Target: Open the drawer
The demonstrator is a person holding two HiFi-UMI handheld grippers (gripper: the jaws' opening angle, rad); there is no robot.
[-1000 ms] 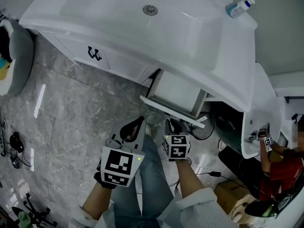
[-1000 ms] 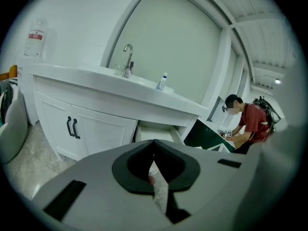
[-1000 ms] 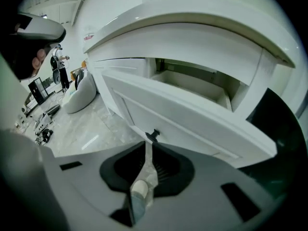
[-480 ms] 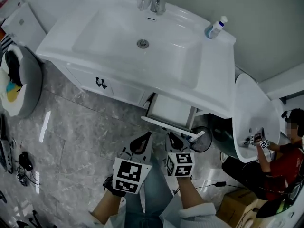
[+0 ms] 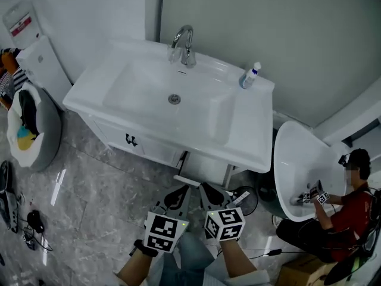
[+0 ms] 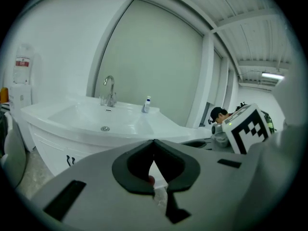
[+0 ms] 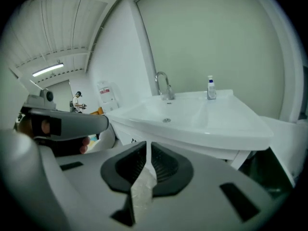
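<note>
1. The drawer (image 5: 205, 167) is standing pulled out from under the right part of the sink (image 5: 149, 94), just below the centre of the head view. Its front is sticking out clear of the cabinet face.
2. Judging from that, the opening itself is looking done or very nearly done. I cannot tell whether the drawer is sitting at its full travel.
3. The left gripper (image 5: 177, 196) is hanging at bottom centre, just below the drawer front in the frame. Its jaw tips are meeting, with nothing between them.
4. The right gripper (image 5: 209, 193) is sitting just to the right of it. Its jaws have just been closing, and a thin slit is showing between them with nothing in it.
5. Neither gripper is holding the drawer, so little seems to be remaining beyond drawing the grippers away.
</note>
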